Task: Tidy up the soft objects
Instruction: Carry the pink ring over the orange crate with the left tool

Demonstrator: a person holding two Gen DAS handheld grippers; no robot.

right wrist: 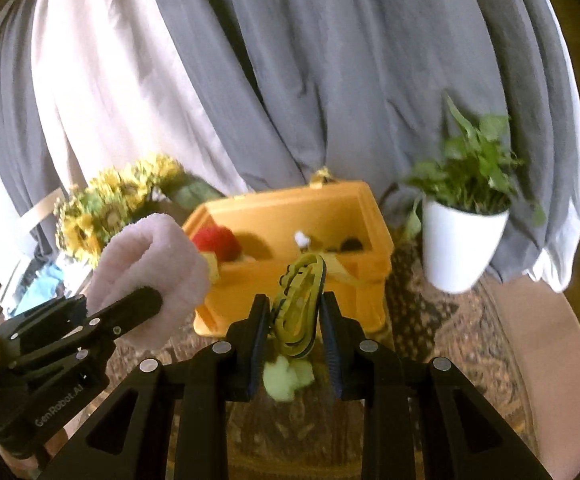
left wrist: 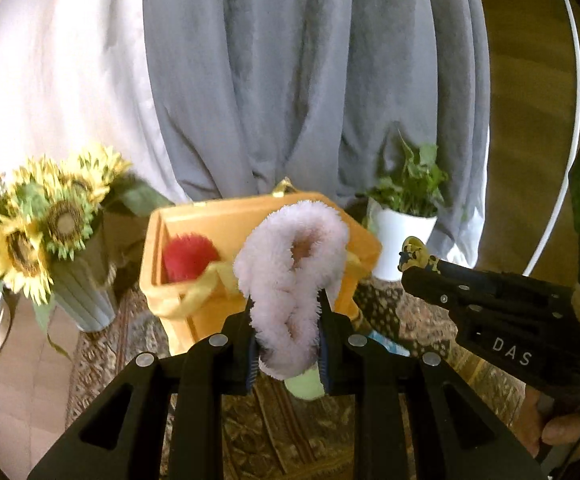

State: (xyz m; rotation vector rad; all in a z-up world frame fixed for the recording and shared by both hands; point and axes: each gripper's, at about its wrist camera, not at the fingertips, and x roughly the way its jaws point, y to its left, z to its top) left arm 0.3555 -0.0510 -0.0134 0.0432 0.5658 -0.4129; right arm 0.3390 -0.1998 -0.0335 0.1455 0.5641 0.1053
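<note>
My left gripper [left wrist: 288,316] is shut on a fluffy pale pink loop [left wrist: 290,276], raised in front of an orange fabric bin [left wrist: 258,212]. From the right wrist view that pink loop [right wrist: 150,264] shows at the left with the left gripper's fingers [right wrist: 134,308] on it. My right gripper [right wrist: 296,312] is shut on a small yellow and dark patterned soft item [right wrist: 300,308], also held above the rug before the bin [right wrist: 290,204]. Inside the bin lies a red fuzzy object [right wrist: 216,242]. A light green soft piece [right wrist: 288,376] lies on the rug below.
Grey and white curtains [left wrist: 290,80] hang behind. A vase of sunflowers [left wrist: 50,232] stands left of the bin, a white potted plant [right wrist: 464,248] to its right. A patterned rug [right wrist: 430,320] covers the floor. A person's hand [left wrist: 566,432] grips the right tool.
</note>
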